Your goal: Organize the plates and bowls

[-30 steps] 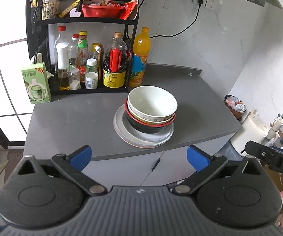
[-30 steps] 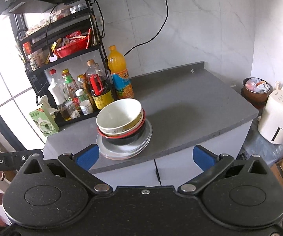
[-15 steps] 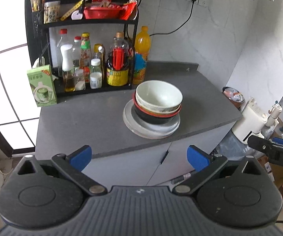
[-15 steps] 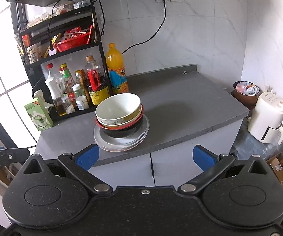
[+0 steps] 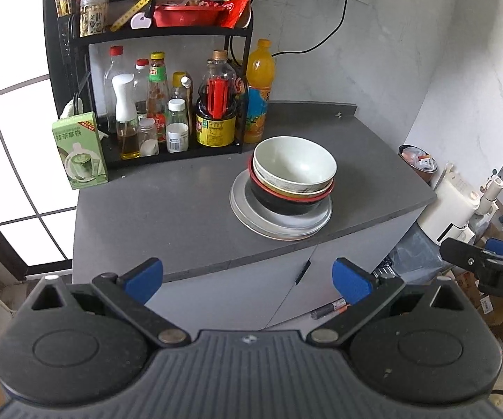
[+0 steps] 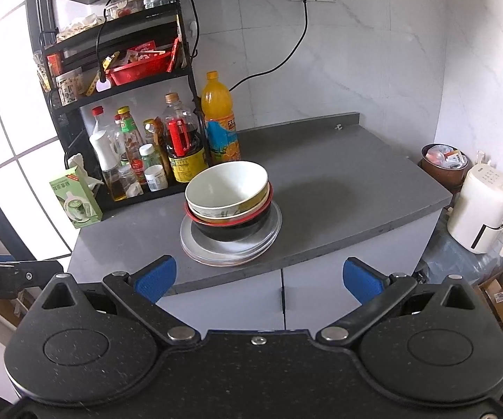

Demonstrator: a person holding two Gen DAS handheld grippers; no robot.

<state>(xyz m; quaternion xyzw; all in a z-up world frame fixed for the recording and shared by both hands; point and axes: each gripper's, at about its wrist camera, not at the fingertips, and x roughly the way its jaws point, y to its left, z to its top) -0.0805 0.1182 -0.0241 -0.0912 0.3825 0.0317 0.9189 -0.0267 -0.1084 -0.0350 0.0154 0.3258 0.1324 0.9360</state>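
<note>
A stack of bowls (image 5: 295,178) sits on plates (image 5: 281,225) on the grey worktop (image 5: 167,216) — well ahead of both grippers. The left gripper (image 5: 248,277) and right gripper (image 6: 258,276) hang level before the cabinet, fingers spread wide and empty.

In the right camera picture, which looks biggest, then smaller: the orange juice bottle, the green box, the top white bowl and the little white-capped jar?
1. Top white bowl.
2. Orange juice bottle.
3. Green box, though it looks close to the bottle, so that order is unsure.
4. White-capped jar, plainly the smallest.
</note>
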